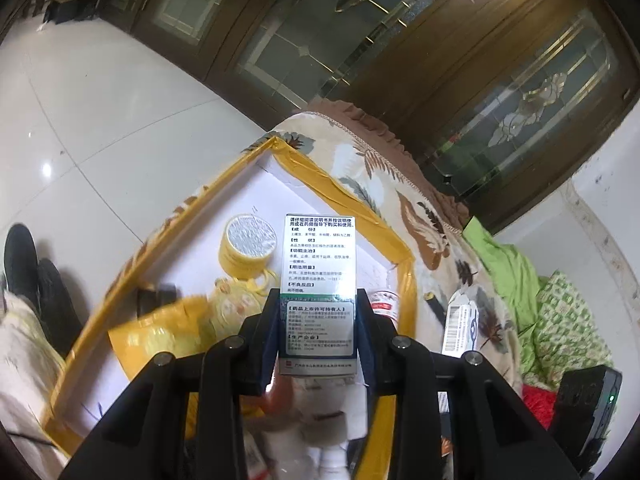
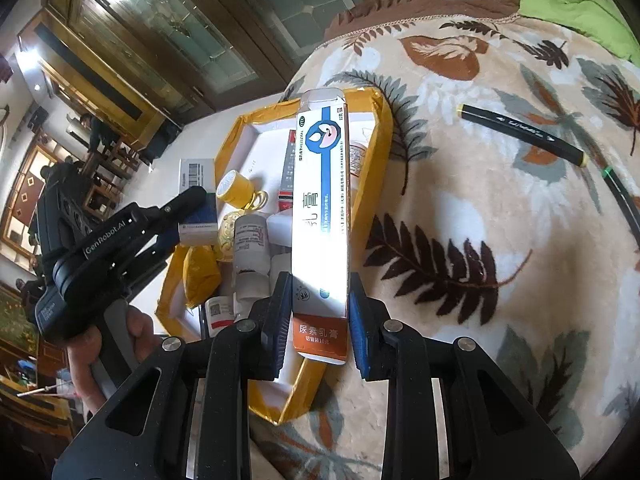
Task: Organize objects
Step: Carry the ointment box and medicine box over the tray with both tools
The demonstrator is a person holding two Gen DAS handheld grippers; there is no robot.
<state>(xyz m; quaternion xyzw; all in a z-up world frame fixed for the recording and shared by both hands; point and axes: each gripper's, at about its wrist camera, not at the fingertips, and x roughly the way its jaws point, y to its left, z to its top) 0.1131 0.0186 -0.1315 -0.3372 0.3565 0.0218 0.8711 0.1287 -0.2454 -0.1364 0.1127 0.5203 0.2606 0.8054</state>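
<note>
My left gripper (image 1: 318, 334) is shut on a small green-and-white medicine box (image 1: 320, 280), held above a shallow white tray with yellow taped rim (image 1: 362, 208). In the right wrist view the left gripper (image 2: 192, 204) shows holding that box (image 2: 197, 200) over the tray (image 2: 228, 140). My right gripper (image 2: 318, 320) is shut on a long white, blue and orange ointment box (image 2: 322, 208), held over the tray's right edge. The tray holds a yellow cup (image 1: 248, 246), white bottles (image 2: 250, 248) and a yellow packet (image 2: 200, 272).
The tray lies on a leaf-patterned blanket (image 2: 480, 220). A black marker (image 2: 522, 134) lies on the blanket to the right. Green cloth (image 1: 508, 268) and a black device (image 1: 588, 400) sit at the right. White tiled floor (image 1: 100, 120) and dark glass cabinets (image 1: 360, 40) lie beyond.
</note>
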